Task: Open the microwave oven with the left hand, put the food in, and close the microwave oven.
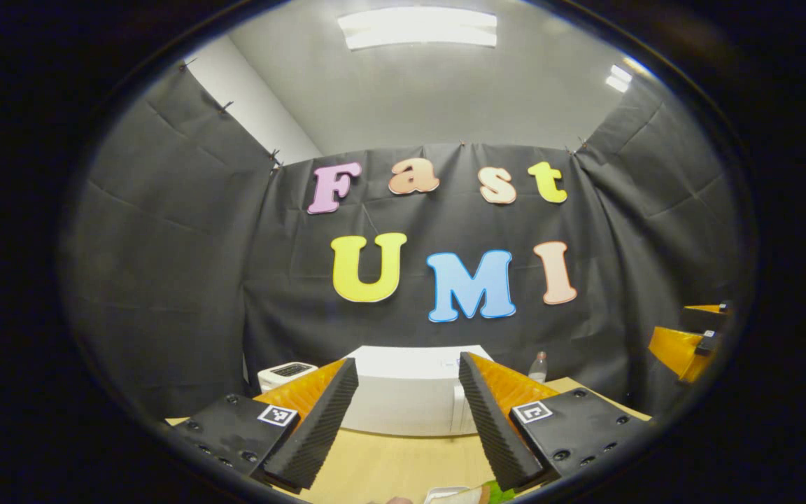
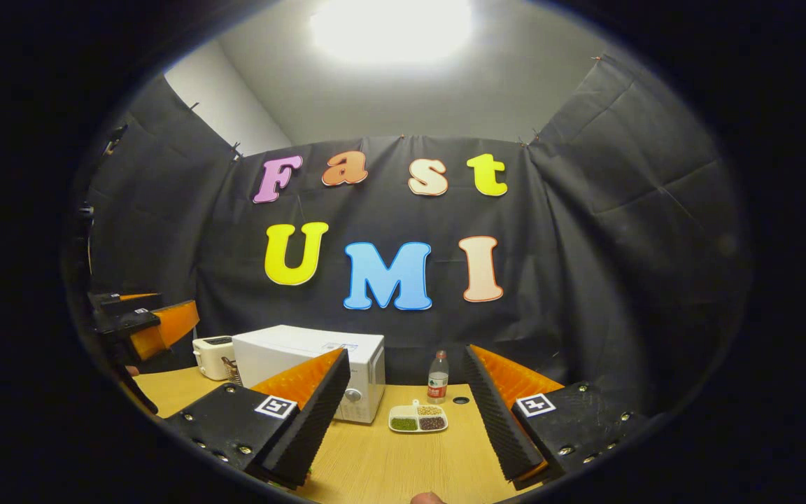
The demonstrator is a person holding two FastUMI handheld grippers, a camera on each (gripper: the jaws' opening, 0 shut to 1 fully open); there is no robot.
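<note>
Overhead, both grippers hung above the wooden table (image 2: 389, 455) with nothing between their fingers. The left gripper (image 1: 403, 427) stood wide open, its two fingers spread to either side of the white microwave oven (image 1: 410, 392), which sat at the back of the table against the black cloth, door closed. Those fingers hid the oven's lower corners. A white toaster (image 1: 284, 372) peeked out beside the oven, half covered by one finger, and a small bottle (image 1: 537, 367) showed past the other.

At the very bottom edge of the left gripper view lay the food (image 1: 469, 495), cut off by the rim; something pale with a bit of green was all that could be made out.

The right gripper (image 2: 406, 420) was likewise wide open and empty. Between its fingers sat a divided dish (image 2: 418, 418) of small grains or beans, too small to identify, near the oven's front corner.
</note>
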